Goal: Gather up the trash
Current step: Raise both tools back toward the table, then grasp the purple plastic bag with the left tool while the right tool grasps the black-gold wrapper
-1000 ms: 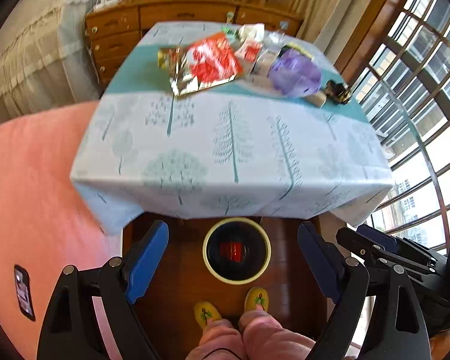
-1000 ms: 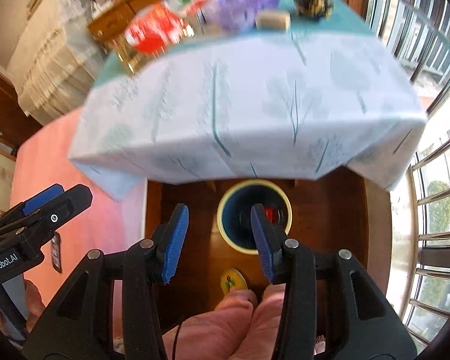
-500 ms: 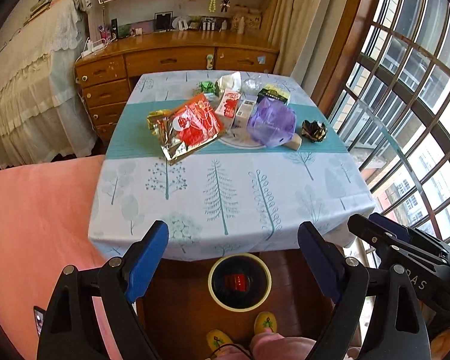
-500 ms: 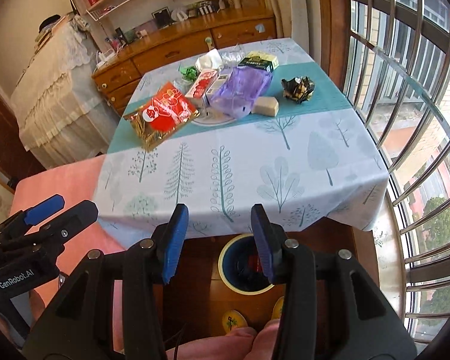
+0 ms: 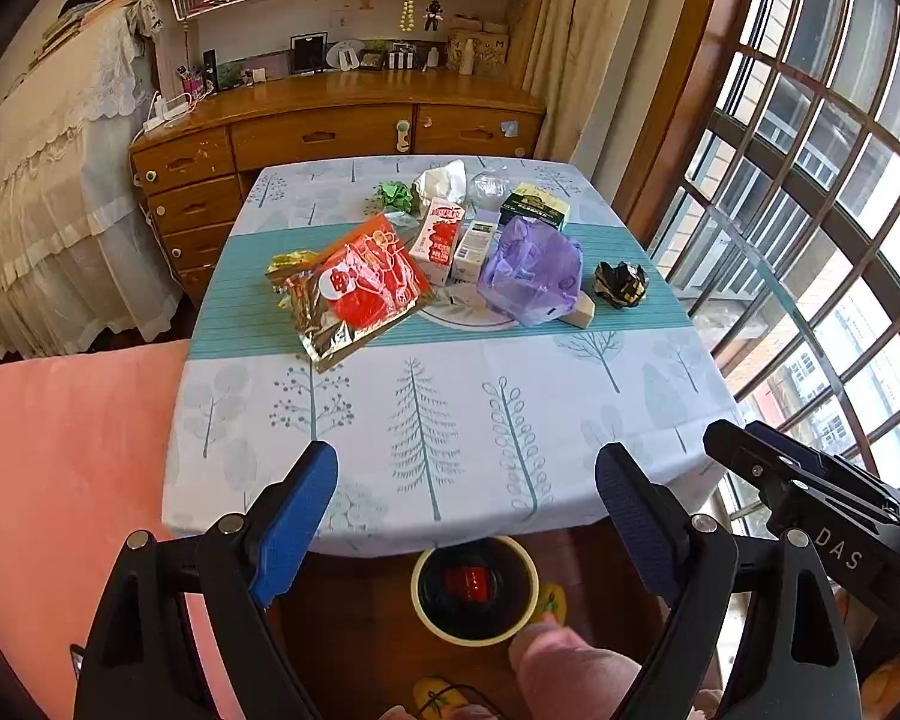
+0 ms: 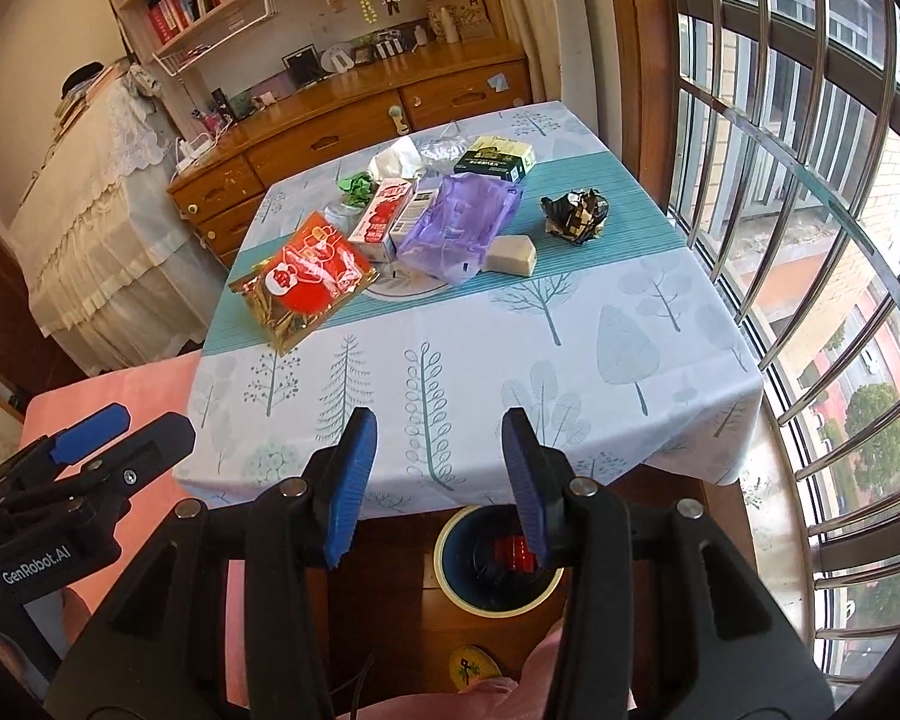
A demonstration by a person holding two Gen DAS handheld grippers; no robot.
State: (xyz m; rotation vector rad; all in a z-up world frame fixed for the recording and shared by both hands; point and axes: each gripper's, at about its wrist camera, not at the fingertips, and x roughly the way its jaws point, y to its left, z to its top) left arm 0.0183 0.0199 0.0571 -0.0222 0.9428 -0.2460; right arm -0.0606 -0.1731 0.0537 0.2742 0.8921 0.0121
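Observation:
Trash lies at the far middle of the table (image 5: 450, 420): a red and gold snack bag (image 5: 354, 291) (image 6: 306, 270), a red carton (image 5: 441, 237), a purple plastic bag (image 5: 534, 270) (image 6: 459, 225), a beige block (image 6: 513, 253), a crumpled black wrapper (image 5: 621, 283) (image 6: 576, 215) and a green box (image 5: 537, 209). A yellow-rimmed bin (image 5: 475, 588) (image 6: 498, 564) with a red item inside stands on the floor by the table's near edge. My left gripper (image 5: 465, 504) is open and empty above that edge. My right gripper (image 6: 438, 480) is open and empty, beside it.
A wooden dresser (image 5: 330, 132) stands behind the table. A bed with white lace (image 5: 48, 180) is at the left, a pink surface (image 5: 60, 450) at the near left. Barred windows (image 5: 810, 210) line the right side. The person's knees and yellow slippers (image 5: 549, 600) are beside the bin.
Both grippers tilted up from looking down at the bin to facing the table top and the trash. Both stayed open and empty.

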